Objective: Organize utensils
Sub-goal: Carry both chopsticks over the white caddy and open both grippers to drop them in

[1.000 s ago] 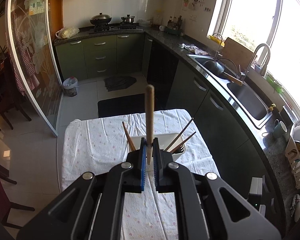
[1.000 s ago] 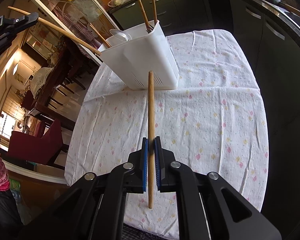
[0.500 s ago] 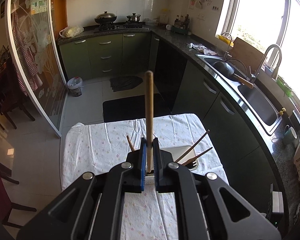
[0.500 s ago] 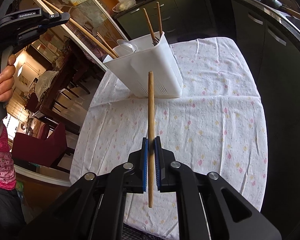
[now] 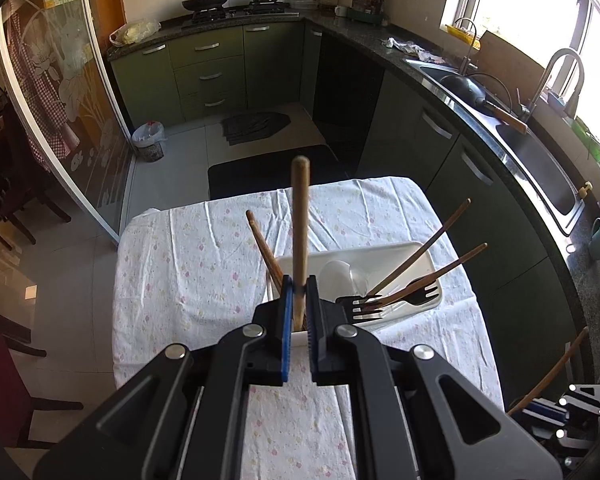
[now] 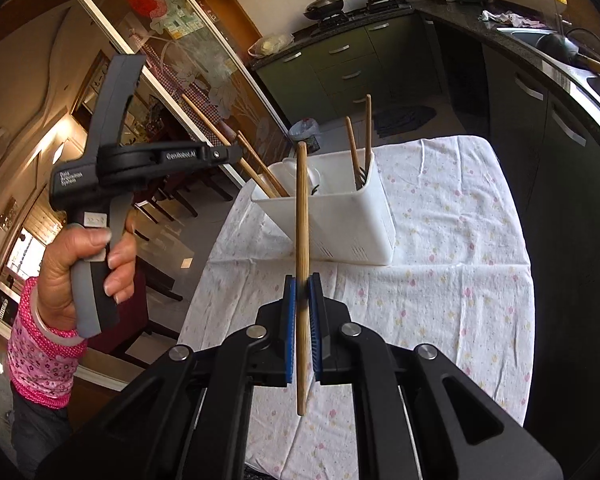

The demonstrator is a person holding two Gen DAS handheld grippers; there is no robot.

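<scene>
A white utensil holder (image 5: 420, 258) (image 6: 340, 220) stands on a table with a flowered cloth (image 5: 188, 264) (image 6: 452, 272). It holds wooden-handled forks (image 5: 392, 300), a white spoon (image 5: 340, 276) and wooden sticks. My left gripper (image 5: 299, 292) is shut on a wooden stick (image 5: 300, 236), whose lower end is down in the holder's left part; the gripper also shows in the right wrist view (image 6: 236, 152). My right gripper (image 6: 302, 284) is shut on another wooden stick (image 6: 302, 240), held upright in front of the holder.
Green kitchen cabinets (image 5: 212, 76) and a dark counter with a sink (image 5: 540, 160) run along the back and right. A glass sliding door (image 5: 60, 92) is on the left. A dark chair (image 5: 4, 384) stands near the table's left side.
My left gripper has come down over the holder and its stick now reaches into it. My right gripper has risen and moved closer to the holder with its stick.
</scene>
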